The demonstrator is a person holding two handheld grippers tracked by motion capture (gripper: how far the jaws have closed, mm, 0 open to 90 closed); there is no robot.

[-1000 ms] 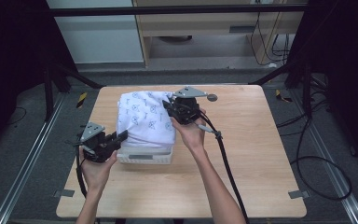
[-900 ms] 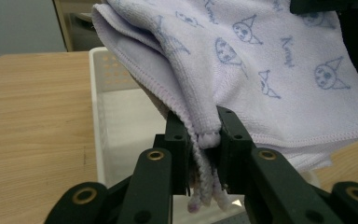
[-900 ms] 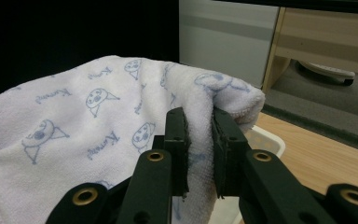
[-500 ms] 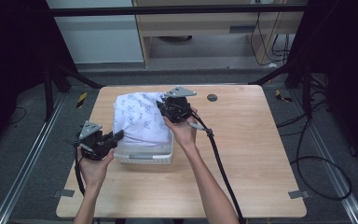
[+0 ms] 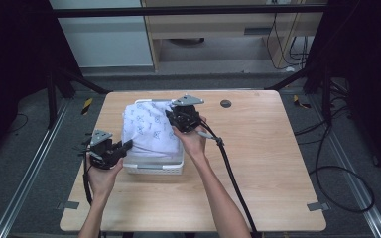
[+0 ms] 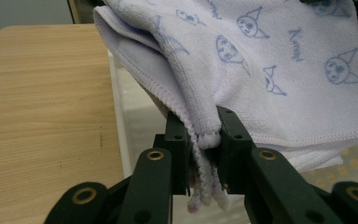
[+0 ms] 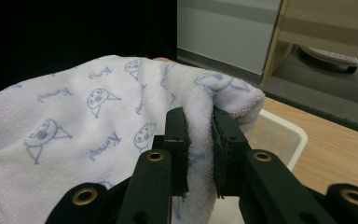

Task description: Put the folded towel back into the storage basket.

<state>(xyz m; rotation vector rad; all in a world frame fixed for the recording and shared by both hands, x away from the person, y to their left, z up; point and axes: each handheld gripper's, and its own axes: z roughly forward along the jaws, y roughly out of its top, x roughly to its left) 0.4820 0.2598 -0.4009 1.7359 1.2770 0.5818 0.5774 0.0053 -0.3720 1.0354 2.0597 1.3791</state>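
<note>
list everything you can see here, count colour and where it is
towel: 1, pale lilac with blue cartoon print, draped over the basket, pinched at two spots by the grippers
basket: 1, white plastic with perforated walls, on the table left of centre, under the towel
table: 1, light wood, centre of the high view
round mark: 1, dark, on the table near its far edge
left gripper: 1, black, at the basket's near left corner, jaws shut on a towel corner
right gripper: 1, black, at the basket's far right side, jaws shut on a towel fold
cable: 1, black, trailing from the right gripper along the forearm
</note>
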